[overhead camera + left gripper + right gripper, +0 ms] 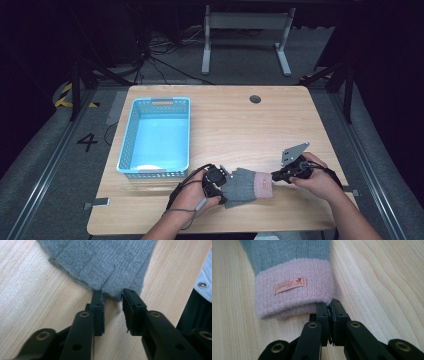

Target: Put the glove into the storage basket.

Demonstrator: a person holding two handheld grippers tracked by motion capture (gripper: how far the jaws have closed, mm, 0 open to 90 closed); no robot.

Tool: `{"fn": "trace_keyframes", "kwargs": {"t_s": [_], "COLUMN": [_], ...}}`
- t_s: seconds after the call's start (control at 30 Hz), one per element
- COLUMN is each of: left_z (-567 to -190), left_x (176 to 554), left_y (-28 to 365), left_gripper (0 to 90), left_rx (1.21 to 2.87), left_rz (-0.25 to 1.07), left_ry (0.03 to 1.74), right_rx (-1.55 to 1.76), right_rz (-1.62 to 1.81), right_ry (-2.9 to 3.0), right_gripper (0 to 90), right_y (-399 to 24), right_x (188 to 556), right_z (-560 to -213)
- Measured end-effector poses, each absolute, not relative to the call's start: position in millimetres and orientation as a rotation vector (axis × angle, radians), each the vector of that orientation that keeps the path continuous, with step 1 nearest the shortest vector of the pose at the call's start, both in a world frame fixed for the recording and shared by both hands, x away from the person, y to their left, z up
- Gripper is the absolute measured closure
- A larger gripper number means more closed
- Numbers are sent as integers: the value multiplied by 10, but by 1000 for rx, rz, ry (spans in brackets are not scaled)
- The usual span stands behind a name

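On the left part of the wooden counter [235, 125] stands a light blue plastic basket [156, 137] with perforated walls. It is upright, its long side runs away from the person, and something pale lies at its near end, too small to tell what.

To the right of the basket's near corner, the person's left hand [192, 197] holds the left gripper [224, 181], which points toward the right. In the left gripper view its two black jaws are spread apart, with bare wood between them, and their tips touch the edge of the grey knitted fingers of a glove [105, 262]. The cloth reaches down a little between the two tips, but the jaws are not pressed on it.

The glove [245, 186] lies flat near the front edge of the counter, between the two grippers. Its grey part is at the left and its pink cuff [263, 186] at the right. In the right gripper view a small orange label [290, 285] is sewn on the cuff [294, 290].

At the right, the right hand [317, 177] holds the right gripper [276, 176], with a grey three-cornered plate on its top. Its jaws are pressed together at the lower edge of the cuff; they seem to pinch a thin bit of the pink cloth.
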State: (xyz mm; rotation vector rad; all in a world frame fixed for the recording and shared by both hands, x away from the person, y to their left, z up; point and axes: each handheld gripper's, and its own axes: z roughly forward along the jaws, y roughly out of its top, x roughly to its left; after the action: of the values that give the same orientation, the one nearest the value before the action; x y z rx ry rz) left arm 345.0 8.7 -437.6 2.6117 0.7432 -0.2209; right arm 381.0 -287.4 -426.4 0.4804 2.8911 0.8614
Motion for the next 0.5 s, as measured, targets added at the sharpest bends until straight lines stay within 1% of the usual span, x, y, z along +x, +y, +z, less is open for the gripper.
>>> {"fn": "trace_keyframes", "kwargs": {"t_s": [0.1,0.13,0.27,0.5], "left_z": [-4354,-4349,-4317,-4155], "left_x": [3435,3430,3409,3309], "left_y": [76,71,61,63], "left_gripper": [835,847,874,880], "left_rx": [2623,2628,2634,2611], "left_rz": [-214,-210,-185,-179], "left_ry": [728,726,708,675], "right_rx": [511,511,517,509], "right_rz": [864,864,863,912], "right_ry": [2884,2880,2875,2831], "right_gripper": [872,872,874,878], "right_y": [-2870,-2869,-2868,-2887], "right_x": [3804,3803,3792,3768], "right_z": [-4256,-4253,-4235,-4092]}}
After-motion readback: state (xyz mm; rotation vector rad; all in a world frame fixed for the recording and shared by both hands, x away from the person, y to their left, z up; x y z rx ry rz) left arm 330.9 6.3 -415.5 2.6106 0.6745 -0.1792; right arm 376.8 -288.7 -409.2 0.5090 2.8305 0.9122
